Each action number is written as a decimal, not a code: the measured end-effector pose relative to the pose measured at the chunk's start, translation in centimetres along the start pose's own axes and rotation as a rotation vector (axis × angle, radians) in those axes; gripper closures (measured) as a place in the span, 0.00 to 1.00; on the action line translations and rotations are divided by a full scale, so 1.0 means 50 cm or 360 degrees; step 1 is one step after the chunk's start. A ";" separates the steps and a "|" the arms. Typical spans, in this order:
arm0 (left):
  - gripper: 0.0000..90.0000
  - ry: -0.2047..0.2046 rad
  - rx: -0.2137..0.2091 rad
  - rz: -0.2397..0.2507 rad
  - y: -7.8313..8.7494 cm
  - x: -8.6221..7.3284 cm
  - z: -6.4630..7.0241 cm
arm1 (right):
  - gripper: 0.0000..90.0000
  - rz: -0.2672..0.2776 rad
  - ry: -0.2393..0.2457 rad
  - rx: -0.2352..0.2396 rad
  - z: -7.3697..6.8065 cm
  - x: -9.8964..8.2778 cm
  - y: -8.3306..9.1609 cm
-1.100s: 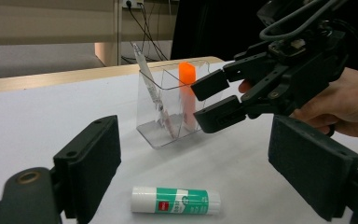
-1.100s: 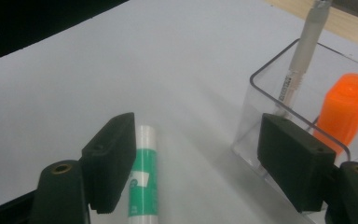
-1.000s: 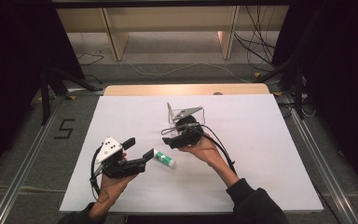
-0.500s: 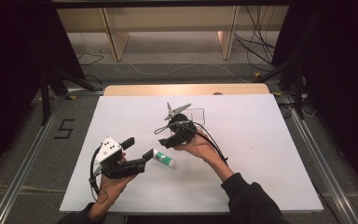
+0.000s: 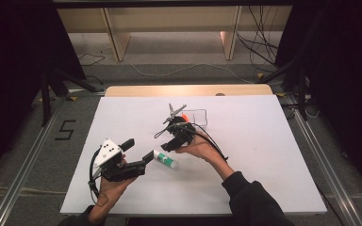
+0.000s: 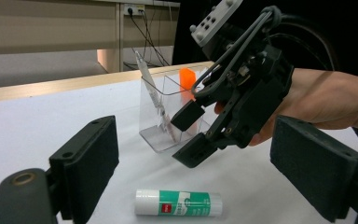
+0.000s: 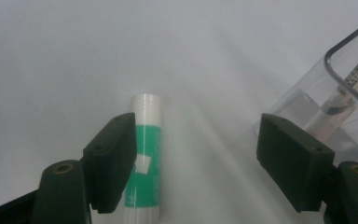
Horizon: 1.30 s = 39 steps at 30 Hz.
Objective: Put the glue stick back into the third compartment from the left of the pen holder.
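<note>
A green-and-white glue stick (image 5: 166,160) lies flat on the white table between my two grippers. My left gripper (image 5: 139,149) is open just left of it; in the left gripper view the glue stick (image 6: 179,202) lies low between the wide-apart jaws. My right gripper (image 5: 168,142) is open and tilted down over the stick's far end. In the right gripper view the glue stick (image 7: 144,154) lies partly behind the left jaw, off-centre in the gap. The right gripper (image 6: 196,133) holds nothing.
A clear plastic pen holder (image 5: 195,117) stands just behind the right gripper, holding a pen (image 6: 151,93) and an orange item (image 6: 186,77). Its wall (image 7: 335,107) is close to the right gripper's right jaw. Open white board (image 5: 273,155) lies to the right.
The right gripper has shifted slightly left and tipped downward toward the glue stick. The left gripper and the glue stick have stayed put.
</note>
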<state>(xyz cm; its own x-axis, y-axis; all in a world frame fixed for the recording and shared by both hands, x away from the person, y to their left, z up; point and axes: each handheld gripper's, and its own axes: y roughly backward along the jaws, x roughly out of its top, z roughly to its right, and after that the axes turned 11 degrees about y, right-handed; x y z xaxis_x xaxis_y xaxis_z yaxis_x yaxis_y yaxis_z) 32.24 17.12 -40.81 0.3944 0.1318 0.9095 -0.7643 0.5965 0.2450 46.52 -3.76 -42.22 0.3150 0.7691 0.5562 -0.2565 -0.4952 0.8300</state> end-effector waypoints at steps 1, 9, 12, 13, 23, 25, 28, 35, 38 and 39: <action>0.16 -0.0001 -0.0002 0.0000 0.001 0.000 0.000 | 0.34 -0.0011 0.0010 0.0007 -0.001 0.001 -0.002; 0.16 0.0002 -0.0013 0.0000 0.003 -0.001 0.001 | 0.36 -0.0099 0.0036 0.0052 -0.012 0.003 -0.026; 0.15 0.0010 -0.0009 -0.0007 0.003 -0.001 0.000 | 0.36 -0.0128 0.0047 0.0063 -0.018 0.005 -0.035; 0.15 0.0010 -0.0009 -0.0008 0.003 0.000 0.000 | 0.37 -0.0129 0.0047 0.0073 -0.020 0.006 -0.037; 0.14 0.0000 0.0002 -0.0024 0.002 -0.001 0.000 | 0.39 -0.0202 0.0086 0.0113 -0.040 0.010 -0.064; 0.14 0.0003 0.0001 -0.0026 0.002 -0.001 -0.001 | 0.41 -0.0211 0.0088 0.0121 -0.042 0.011 -0.067; 0.14 0.0000 -0.0001 -0.0025 0.002 0.000 0.000 | 0.42 -0.0226 0.0093 0.0119 -0.046 0.013 -0.072; 0.14 0.0009 -0.0006 -0.0019 0.002 0.000 0.000 | 0.46 -0.0265 0.0125 0.0131 -0.056 0.014 -0.085; 0.14 0.0000 -0.0004 -0.0023 0.002 0.000 0.000 | 0.49 -0.0283 0.0127 0.0133 -0.059 0.015 -0.086; 0.14 0.0000 -0.0005 -0.0022 0.002 0.000 0.000 | 0.50 -0.0287 0.0134 0.0128 -0.059 0.015 -0.088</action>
<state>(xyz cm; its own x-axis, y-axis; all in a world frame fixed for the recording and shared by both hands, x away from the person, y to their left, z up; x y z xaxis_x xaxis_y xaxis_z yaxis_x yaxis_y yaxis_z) 32.15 17.18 -40.80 0.4050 0.1236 0.9059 -0.7570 0.6010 0.2564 45.16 0.17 -45.58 0.2710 0.8774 0.3959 -0.1284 -0.3747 0.9182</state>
